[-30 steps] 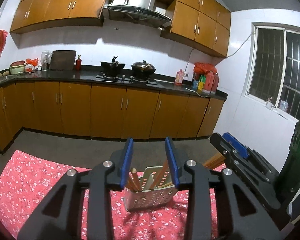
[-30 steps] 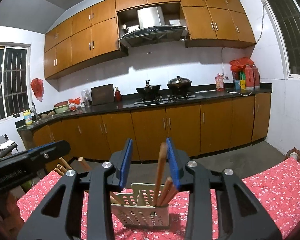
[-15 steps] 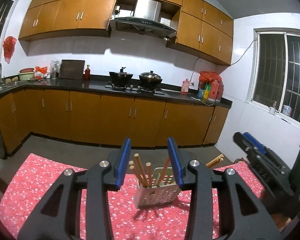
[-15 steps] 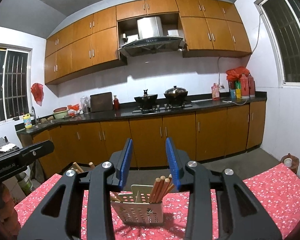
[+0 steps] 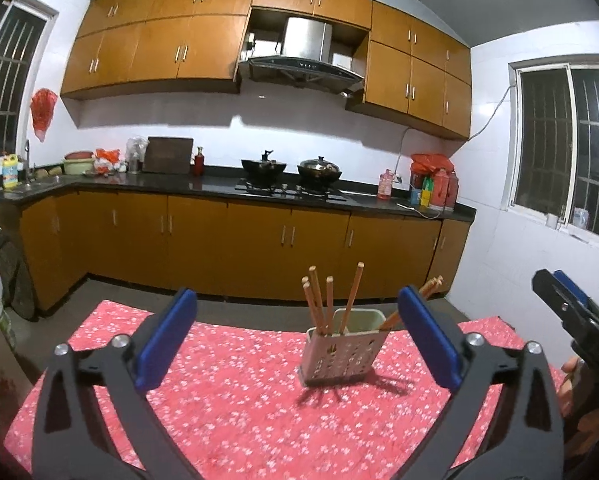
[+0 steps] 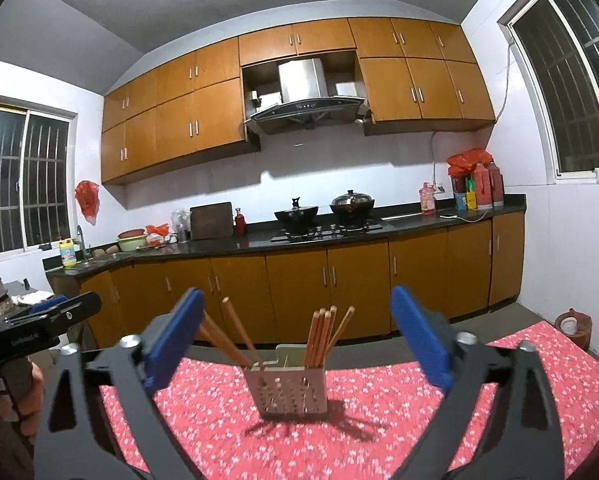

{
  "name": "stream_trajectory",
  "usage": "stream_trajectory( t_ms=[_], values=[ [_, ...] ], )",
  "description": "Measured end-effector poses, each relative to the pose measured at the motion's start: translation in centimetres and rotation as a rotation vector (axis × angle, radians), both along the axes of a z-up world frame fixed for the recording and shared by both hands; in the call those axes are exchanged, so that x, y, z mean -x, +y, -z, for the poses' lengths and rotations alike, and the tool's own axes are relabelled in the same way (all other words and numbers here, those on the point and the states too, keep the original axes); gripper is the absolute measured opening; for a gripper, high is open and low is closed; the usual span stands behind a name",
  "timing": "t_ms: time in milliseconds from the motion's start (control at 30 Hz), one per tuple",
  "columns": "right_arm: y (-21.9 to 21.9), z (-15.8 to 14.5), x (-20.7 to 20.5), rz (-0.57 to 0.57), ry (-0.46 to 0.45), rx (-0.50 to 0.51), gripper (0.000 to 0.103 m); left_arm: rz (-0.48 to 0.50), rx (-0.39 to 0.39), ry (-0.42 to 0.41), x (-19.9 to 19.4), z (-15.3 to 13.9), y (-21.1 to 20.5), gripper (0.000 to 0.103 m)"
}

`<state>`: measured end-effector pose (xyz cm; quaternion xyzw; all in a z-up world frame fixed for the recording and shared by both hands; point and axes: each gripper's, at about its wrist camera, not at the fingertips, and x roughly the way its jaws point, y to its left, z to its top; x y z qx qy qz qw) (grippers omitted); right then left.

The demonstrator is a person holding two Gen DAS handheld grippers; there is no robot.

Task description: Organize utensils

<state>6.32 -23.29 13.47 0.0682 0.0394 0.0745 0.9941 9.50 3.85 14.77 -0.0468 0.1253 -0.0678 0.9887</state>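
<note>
A pale perforated utensil holder [image 5: 344,350] stands on the red floral tablecloth [image 5: 235,392] and holds several wooden chopsticks [image 5: 319,300]. It also shows in the right wrist view [image 6: 286,390] with its chopsticks [image 6: 321,334]. My left gripper [image 5: 297,340] is open and empty, drawn back from the holder. My right gripper [image 6: 295,338] is open and empty, also back from the holder. The right gripper shows at the right edge of the left wrist view [image 5: 571,312]. The left gripper shows at the left edge of the right wrist view [image 6: 39,324].
Behind the table runs a kitchen counter [image 5: 227,190] with wooden cabinets, two pots on a hob [image 5: 291,172], bottles and a sink at the left. A small pot [image 6: 573,326] sits on the floor beyond the table's right corner.
Both grippers have opened wide and pulled back from the holder. The chopsticks that were between the jaws now stand in the holder.
</note>
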Motion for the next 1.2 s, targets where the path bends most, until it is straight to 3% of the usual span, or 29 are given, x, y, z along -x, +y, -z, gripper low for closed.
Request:
stream_trajectory(
  t_ms=[233, 433, 733, 1000, 1200],
  values=[
    [1.0, 2.1, 3.2, 0.004, 0.041, 0.052, 0.101, -0.053, -0.088, -0.003, 4.4, 2.3, 0.2, 0.099],
    [1.5, 5.8, 5.4, 0.026, 0.141, 0.095, 0.101, -0.085, -0.093, 0.015, 7.5, 5.3, 0.6, 0.099],
    [1.2, 10.3, 8.9, 0.080, 0.194, 0.088, 0.101, -0.150, -0.167, 0.045, 10.7, 10.4, 0.0, 0.099],
    [2.0, 13.0, 10.9, 0.098, 0.211, 0.150, 0.101, -0.173, -0.172, 0.073, 12.8, 13.7, -0.5, 0.099],
    [2.4, 13.3, 11.1, 0.091, 0.221, 0.135, 0.101, -0.164, -0.149, 0.076, 13.1, 13.7, -0.7, 0.099]
  ],
)
